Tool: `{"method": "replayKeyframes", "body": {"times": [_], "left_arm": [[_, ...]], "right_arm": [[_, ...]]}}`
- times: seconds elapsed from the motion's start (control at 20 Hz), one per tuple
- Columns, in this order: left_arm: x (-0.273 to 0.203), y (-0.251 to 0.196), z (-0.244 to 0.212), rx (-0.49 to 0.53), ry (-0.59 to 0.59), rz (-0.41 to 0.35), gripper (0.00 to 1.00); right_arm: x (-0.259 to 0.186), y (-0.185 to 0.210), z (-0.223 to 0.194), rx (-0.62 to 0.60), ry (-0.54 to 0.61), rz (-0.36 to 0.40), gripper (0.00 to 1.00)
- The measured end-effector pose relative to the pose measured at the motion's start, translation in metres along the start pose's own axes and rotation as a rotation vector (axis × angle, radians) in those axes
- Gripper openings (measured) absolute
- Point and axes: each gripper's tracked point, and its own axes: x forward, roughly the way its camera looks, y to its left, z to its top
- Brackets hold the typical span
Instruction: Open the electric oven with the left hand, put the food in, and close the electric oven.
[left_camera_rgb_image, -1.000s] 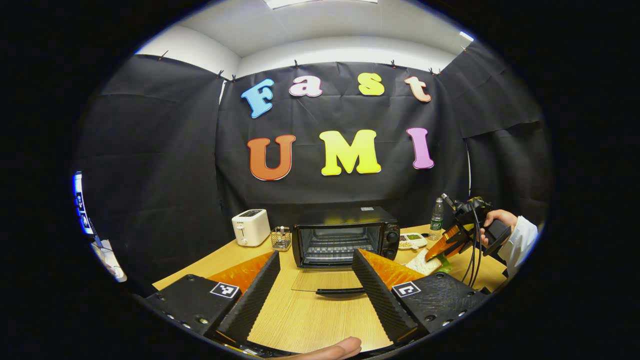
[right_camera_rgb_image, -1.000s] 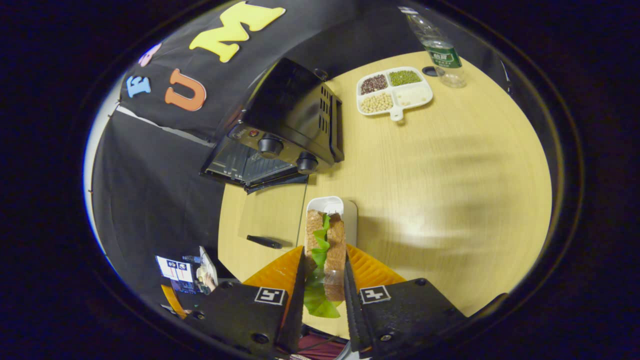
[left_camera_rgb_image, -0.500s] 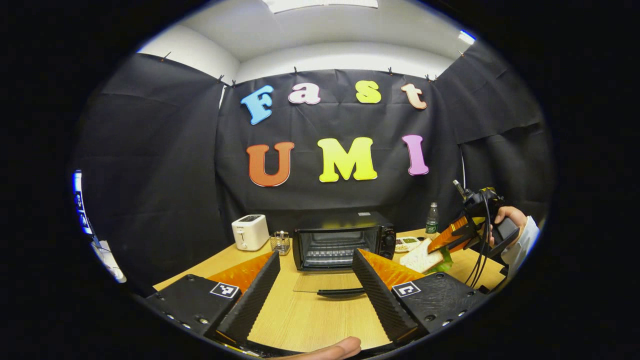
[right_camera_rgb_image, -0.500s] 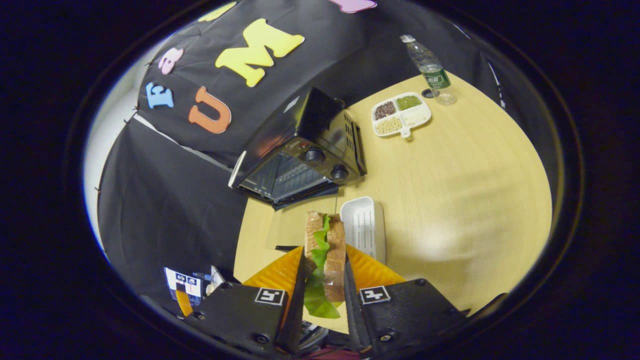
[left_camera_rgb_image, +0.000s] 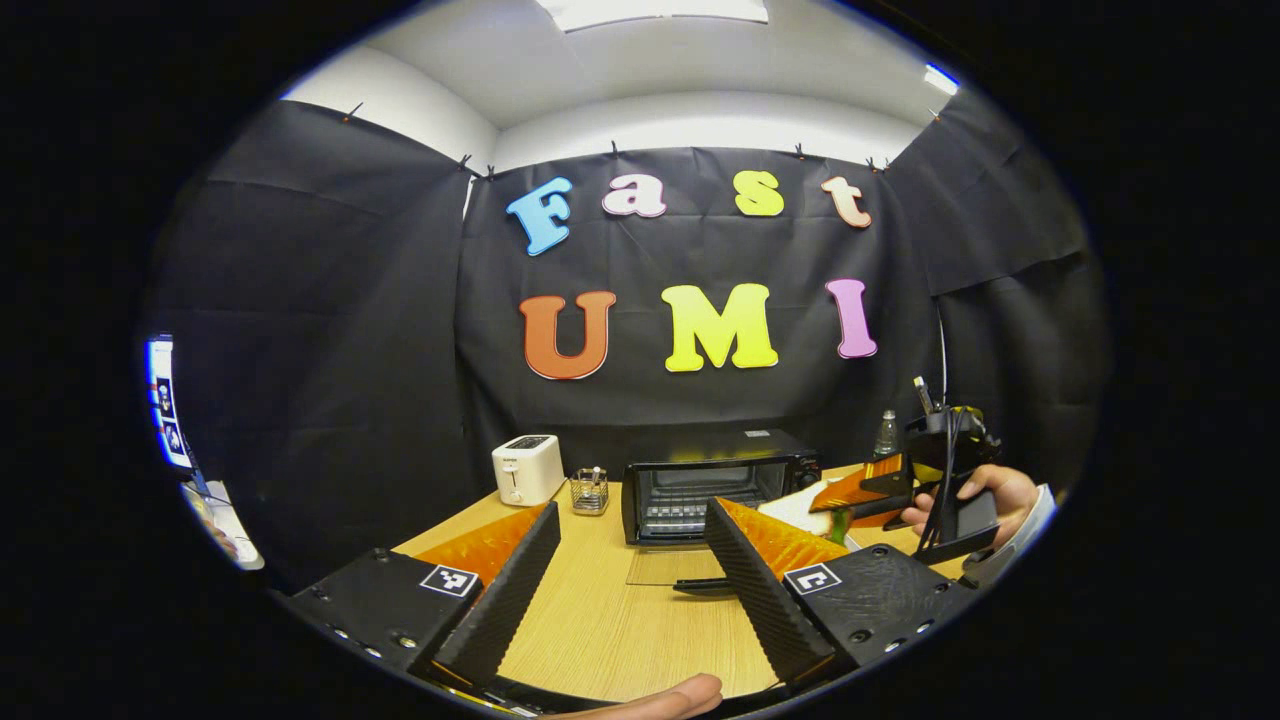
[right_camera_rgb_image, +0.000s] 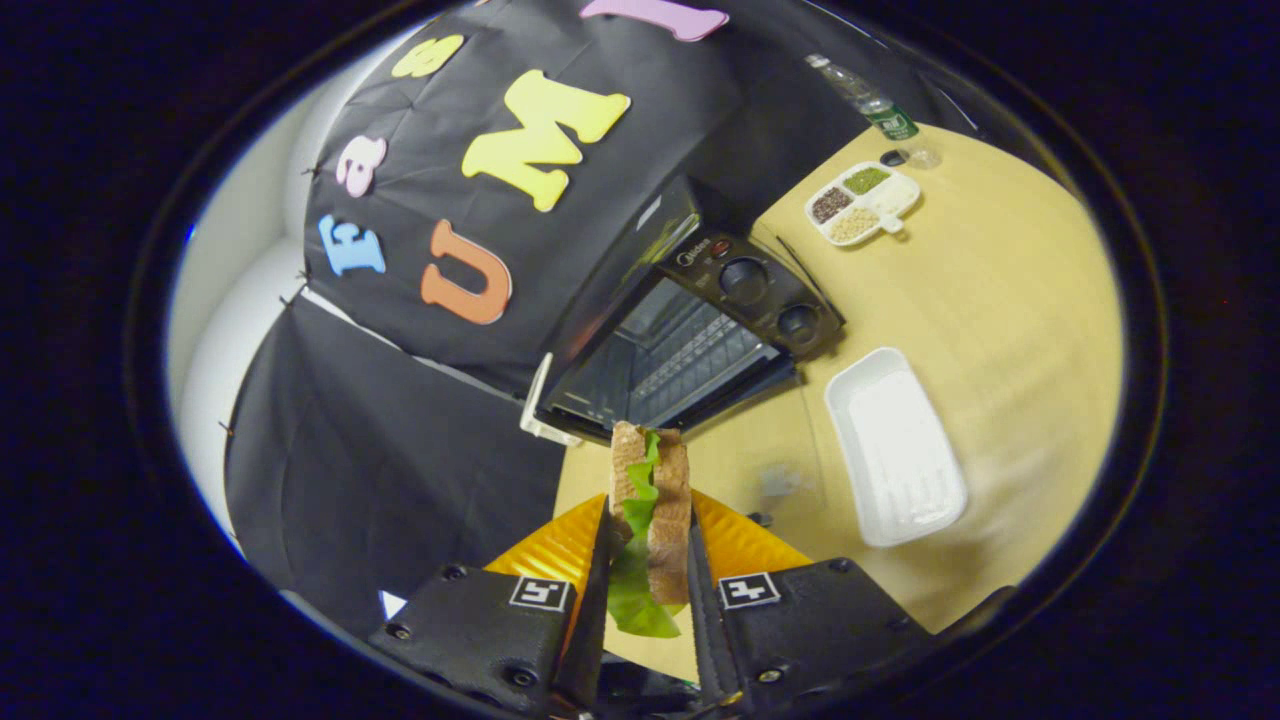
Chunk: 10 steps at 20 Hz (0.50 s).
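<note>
- Table (left_camera_rgb_image: 600, 630): carries the electric oven (right_camera_rgb_image: 690, 330), whose door (left_camera_rgb_image: 665, 568) lies dropped flat, leaving the rack reachable.
- White tray (right_camera_rgb_image: 895, 445): sits beside the oven.
- Right gripper (right_camera_rgb_image: 648, 560): fingers pinch the sandwich (right_camera_rgb_image: 650, 500), raised before the cavity for insertion.
- Left gripper (left_camera_rgb_image: 630, 580): fingers spread, grasping nothing, apparently reserved for closing the door.
</note>
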Motion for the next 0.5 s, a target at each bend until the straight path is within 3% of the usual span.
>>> {"method": "replayKeyframes", "body": {"times": [0.15, 0.5], "left_arm": [[0.004, 0.012, -0.005, -0.008, 0.006, 0.002, 0.95], [0.017, 0.033, -0.018, -0.04, 0.039, -0.008, 0.95]], "right_arm": [[0.042, 0.011, 0.006, 0.111, -0.138, 0.057, 0.38], [0.142, -0.012, 0.055, 0.306, -0.479, 0.049, 0.38]]}}
